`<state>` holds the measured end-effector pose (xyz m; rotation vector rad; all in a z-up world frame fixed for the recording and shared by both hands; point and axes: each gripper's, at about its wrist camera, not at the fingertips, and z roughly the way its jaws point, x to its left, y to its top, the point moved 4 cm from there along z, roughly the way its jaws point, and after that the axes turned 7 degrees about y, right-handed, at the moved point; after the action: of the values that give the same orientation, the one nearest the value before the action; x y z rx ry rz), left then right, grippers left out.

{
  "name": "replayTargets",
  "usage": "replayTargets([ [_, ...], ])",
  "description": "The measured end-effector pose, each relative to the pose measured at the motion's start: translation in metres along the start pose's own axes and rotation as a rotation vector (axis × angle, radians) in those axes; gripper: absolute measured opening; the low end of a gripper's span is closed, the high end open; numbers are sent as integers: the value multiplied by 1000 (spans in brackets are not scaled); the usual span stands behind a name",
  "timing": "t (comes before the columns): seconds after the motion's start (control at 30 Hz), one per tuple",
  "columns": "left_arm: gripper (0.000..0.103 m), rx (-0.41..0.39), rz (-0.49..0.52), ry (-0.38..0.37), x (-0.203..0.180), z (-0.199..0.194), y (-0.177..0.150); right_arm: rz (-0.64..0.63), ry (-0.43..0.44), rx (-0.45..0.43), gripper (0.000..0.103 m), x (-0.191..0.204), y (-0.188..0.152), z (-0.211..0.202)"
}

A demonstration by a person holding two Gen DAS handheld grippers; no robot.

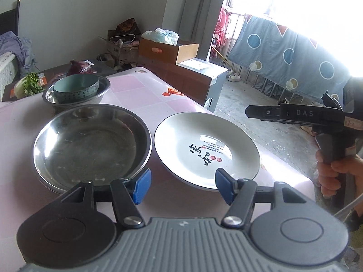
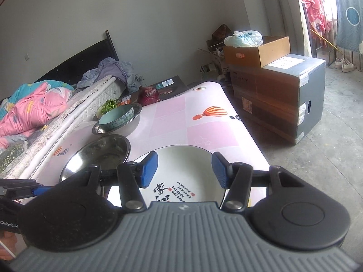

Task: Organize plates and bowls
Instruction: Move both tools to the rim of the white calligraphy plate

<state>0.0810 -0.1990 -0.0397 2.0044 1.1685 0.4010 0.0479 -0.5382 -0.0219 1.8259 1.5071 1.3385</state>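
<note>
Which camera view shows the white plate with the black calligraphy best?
The left wrist view shows the white calligraphy plate best: nearly its whole rim and the writing are visible, with only the near edge behind the open left gripper. In the right wrist view, the plate lies partly under the open right gripper, so its near part is hidden.
</note>
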Motion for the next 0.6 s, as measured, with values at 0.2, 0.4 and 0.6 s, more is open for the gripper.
replayTargets([
  [0.2,61,36,-106,43,-4,35,-3,71,53,36,48,-49,1,29],
  [0.4,54,70,-86,82,-8,54,-5,140,100,72,36,-80,3,75],
  [0.6,32,83,-85,94,-9,64,-5,164,150,138,22,-78,-9,109],
])
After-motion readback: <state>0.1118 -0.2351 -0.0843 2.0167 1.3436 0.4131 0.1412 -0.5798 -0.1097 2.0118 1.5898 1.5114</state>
